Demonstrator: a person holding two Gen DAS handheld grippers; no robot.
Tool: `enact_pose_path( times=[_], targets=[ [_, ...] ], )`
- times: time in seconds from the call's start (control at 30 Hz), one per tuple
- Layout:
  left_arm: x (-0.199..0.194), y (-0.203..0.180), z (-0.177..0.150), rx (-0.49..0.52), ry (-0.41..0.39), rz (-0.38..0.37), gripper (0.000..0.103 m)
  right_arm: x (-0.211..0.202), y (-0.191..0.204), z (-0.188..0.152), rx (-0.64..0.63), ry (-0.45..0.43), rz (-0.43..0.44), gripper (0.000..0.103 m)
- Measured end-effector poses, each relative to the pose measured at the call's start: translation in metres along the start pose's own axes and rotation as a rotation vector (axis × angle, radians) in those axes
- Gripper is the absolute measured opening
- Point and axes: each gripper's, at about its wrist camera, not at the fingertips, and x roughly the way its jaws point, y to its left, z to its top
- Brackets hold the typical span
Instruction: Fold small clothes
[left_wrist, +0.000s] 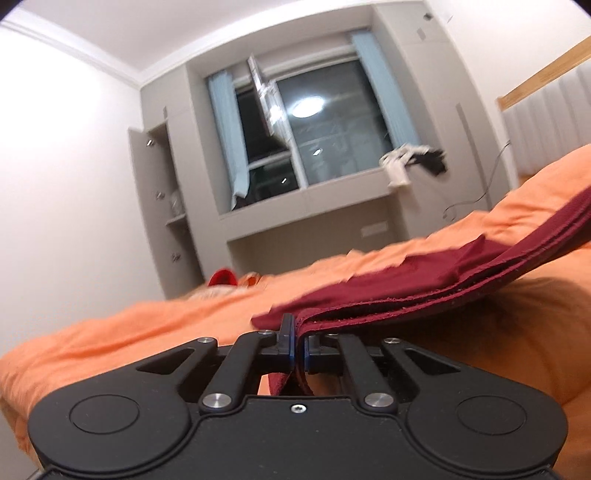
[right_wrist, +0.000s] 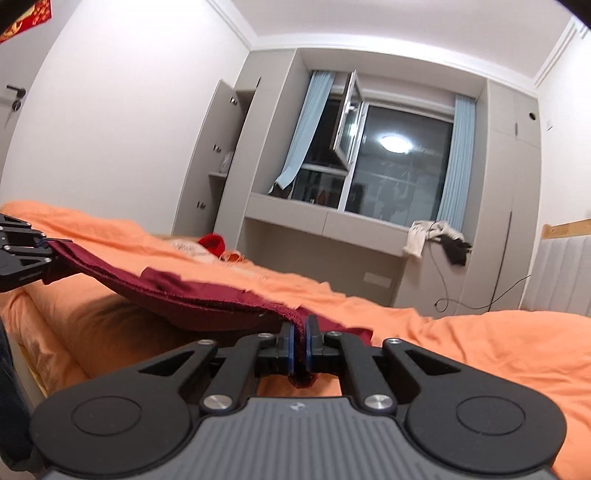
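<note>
1. The left gripper (left_wrist: 296, 345) sits low and centre in the left wrist view, its jaws clamped on a corner of the dark red garment (left_wrist: 424, 273).
2. From there the garment runs to the right and upward in the frame as a layered band, its stitched edges stacked one over another, lifted clear of the bed (left_wrist: 129, 332) along its near edge.
3. The right gripper (right_wrist: 303, 345) is low and centre in the right wrist view, its jaws pressed together on another corner of the same garment (right_wrist: 207, 291); a scrap of red cloth pokes out below the pads.
4. In the right wrist view the cloth stretches away to the left of the frame, where the left gripper (right_wrist: 50, 245) shows at the left edge, holding the far end.
5. The garment hangs slack between the two grippers, sagging in the middle, with its far side lying on the orange bedcover.
6. The bed (right_wrist: 480, 347) fills the lower half of both views, its orange cover rumpled.
7. A bright red item (right_wrist: 212, 243) lies on the bed toward the middle of the right wrist view, well apart from the garment.
8. Behind the bed stands a window (right_wrist: 399, 162) with pale blue curtains, dark outside.
9. On the ledge below it, right of centre, lie white and black clothes (right_wrist: 437, 238), partly drooping over the edge.
</note>
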Motion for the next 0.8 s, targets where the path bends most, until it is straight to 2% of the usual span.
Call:
enact_pose_path(
  times=[0.1, 0.2, 0.33, 0.43, 0.63, 0.8],
  targets=[
    [-0.031, 0.002, 0.008, 0.054, -0.039, -0.031, 0.004, -0.032, -0.001, 0.003, -0.019, -0.023, 0.001, 0.006],
    [-0.063, 0.010, 0.015, 0.081, -0.048, -0.091, 0.004, -0.068, 0.001, -0.001, -0.039, -0.084, -0.002, 0.006],
    [-0.097, 0.037, 0.029, -0.058, -0.013, -0.231, 0.004, -0.097, 0.002, -0.009, 0.018, -0.115, -0.020, 0.006],
    [-0.110, 0.045, 0.037, -0.087, -0.009, -0.264, 0.004, -0.103, -0.001, -0.008, 0.043, -0.138, -0.029, 0.006],
    [-0.102, 0.042, 0.050, -0.047, -0.040, -0.254, 0.004, -0.070, -0.015, 0.008, 0.007, -0.171, -0.047, 0.006],
    [-0.062, 0.035, 0.080, -0.037, -0.055, -0.222, 0.004, -0.012, -0.032, 0.023, -0.016, -0.175, -0.066, 0.006]
  ],
)
